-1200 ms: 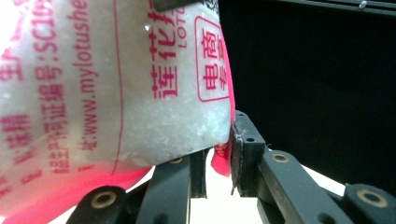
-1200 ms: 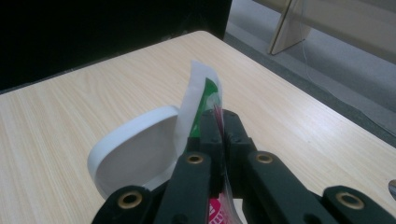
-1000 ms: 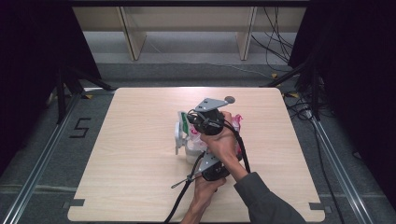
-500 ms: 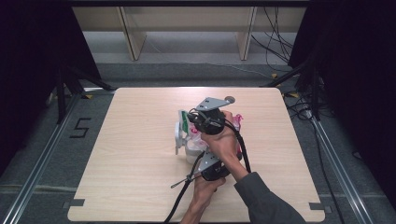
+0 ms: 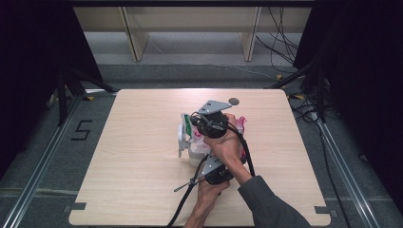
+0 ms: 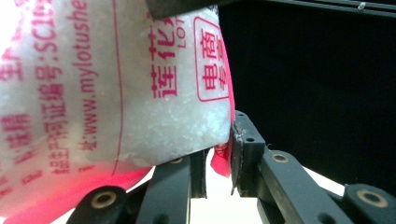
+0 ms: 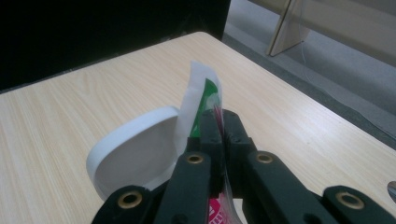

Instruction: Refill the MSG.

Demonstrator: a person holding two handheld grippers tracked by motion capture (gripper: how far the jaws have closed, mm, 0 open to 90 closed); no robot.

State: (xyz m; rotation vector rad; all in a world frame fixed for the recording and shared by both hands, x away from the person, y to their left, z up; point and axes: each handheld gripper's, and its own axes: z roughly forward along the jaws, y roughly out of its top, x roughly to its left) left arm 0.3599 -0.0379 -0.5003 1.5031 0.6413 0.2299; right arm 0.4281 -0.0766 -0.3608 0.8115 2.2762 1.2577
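My 2 grippers share 1 plastic bag of white granules with red print [image 6: 140, 93], held up over the middle of the wooden table [image 5: 128, 161]. My left gripper [image 6: 219, 158] has its jaws pinched on the bag's lower red edge, the full part bulging just beyond them. My right gripper [image 7: 219, 126] has its jaws clamped tight on the bag's thin top edge, where a white and green strip [image 7: 198, 102] sticks up. A white bowl [image 7: 135, 154] sits on the table just beyond them.
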